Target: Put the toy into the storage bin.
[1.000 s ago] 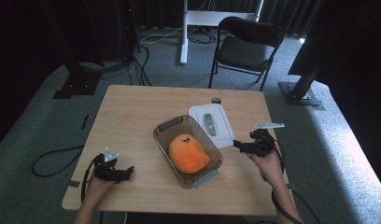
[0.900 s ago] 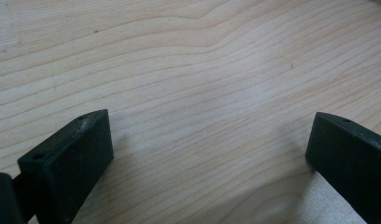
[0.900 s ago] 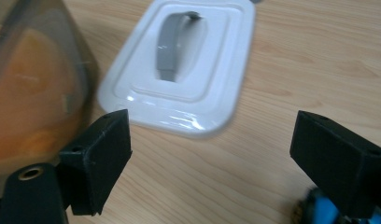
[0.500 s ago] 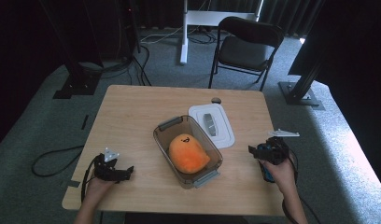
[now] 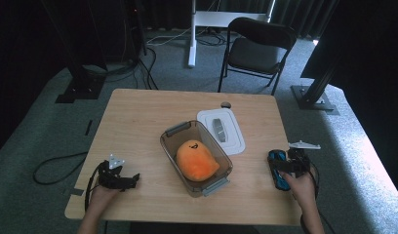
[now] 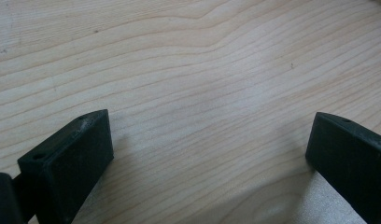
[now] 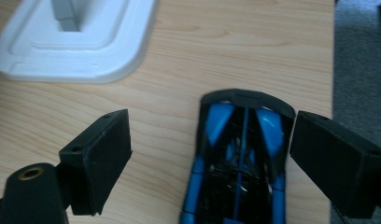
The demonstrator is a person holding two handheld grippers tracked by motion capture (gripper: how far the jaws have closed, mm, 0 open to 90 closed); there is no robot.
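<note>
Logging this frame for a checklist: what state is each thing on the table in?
Clear bin: open, lid off, plush inside.
Orange plush: lying in the bin.
White lid: flat on the table beside the bin.
Blue toy car: on the table, between the open jaws, ungripped.
Right gripper: open.
Left gripper: open, empty.

A light wooden table (image 5: pixel 138 122) carries a clear bin (image 5: pixel 173 130), a white lid (image 5: pixel 234 141) and a blue toy car (image 5: pixel 278 169).

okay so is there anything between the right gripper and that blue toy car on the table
No, nothing visible. The right gripper is open with the blue toy car already lying between its jaws on the bare table. One jaw stands close beside the car's side; the other is farther off. The white lid lies beyond, out of the way.
</note>
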